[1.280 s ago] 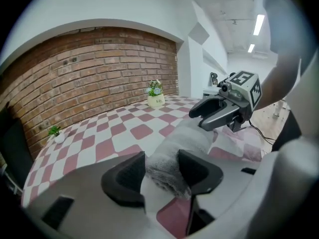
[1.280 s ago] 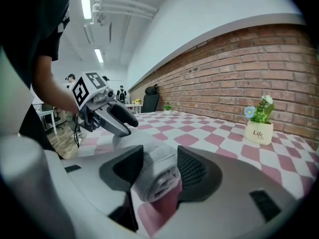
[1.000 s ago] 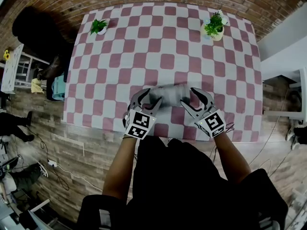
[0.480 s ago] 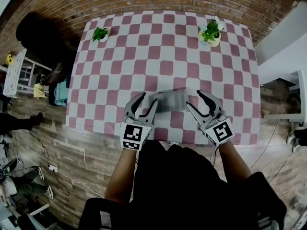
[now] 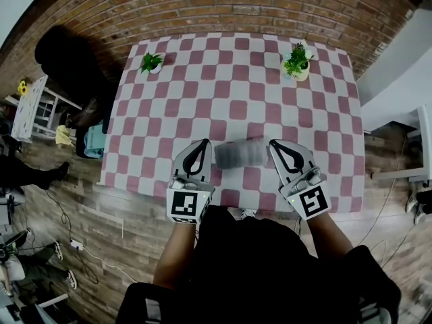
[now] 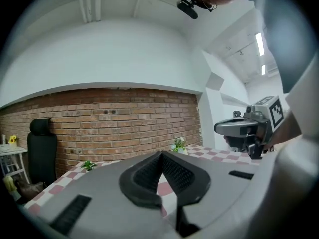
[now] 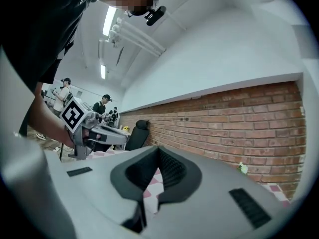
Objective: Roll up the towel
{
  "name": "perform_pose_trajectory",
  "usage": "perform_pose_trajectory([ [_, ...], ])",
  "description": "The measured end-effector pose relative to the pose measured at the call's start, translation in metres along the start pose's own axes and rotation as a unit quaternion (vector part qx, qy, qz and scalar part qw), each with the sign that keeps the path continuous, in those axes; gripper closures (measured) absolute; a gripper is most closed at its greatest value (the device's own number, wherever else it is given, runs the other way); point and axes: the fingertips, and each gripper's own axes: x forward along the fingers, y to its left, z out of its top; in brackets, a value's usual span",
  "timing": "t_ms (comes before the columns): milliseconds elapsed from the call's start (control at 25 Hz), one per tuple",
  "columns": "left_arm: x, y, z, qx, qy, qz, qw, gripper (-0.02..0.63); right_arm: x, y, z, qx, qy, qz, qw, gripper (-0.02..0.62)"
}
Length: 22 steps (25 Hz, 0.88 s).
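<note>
The grey towel (image 5: 241, 154) lies rolled up near the front edge of the checked table (image 5: 229, 79). My left gripper (image 5: 204, 142) hangs in the air just left of the roll and my right gripper (image 5: 273, 142) just right of it; neither touches it. Both have just been closing and now stand shut with nothing between their jaws. In the left gripper view the left gripper (image 6: 161, 154) points level at the brick wall, with the right gripper (image 6: 246, 128) off to its right. In the right gripper view the right gripper (image 7: 158, 148) is shut too, the left gripper (image 7: 94, 133) showing at its left.
Two small potted plants stand at the table's far corners, one left (image 5: 151, 62) and one right (image 5: 297, 58). A black chair (image 5: 67, 66) and a white shelf (image 5: 27, 106) stand left of the table. A brick wall (image 5: 236, 5) runs behind it.
Both grippers have risen from beside the ends of the rolled towel and gone from open to shut. The roll stays on the table.
</note>
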Motion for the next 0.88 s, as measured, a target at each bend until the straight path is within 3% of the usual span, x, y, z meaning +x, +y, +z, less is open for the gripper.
perform_pose_trajectory([
  [480,-0.013,-0.003,0.026,0.000,-0.012,0.015,0.9998,0.612,0.001,0.002,0.025,-0.028,0.000,-0.016,0.999,0.597],
  [880,-0.015,-0.006,0.031,0.000,-0.019,0.009,0.9998,0.612,-0.003,-0.001,0.034,-0.015,-0.009,-0.037,0.999,0.597],
])
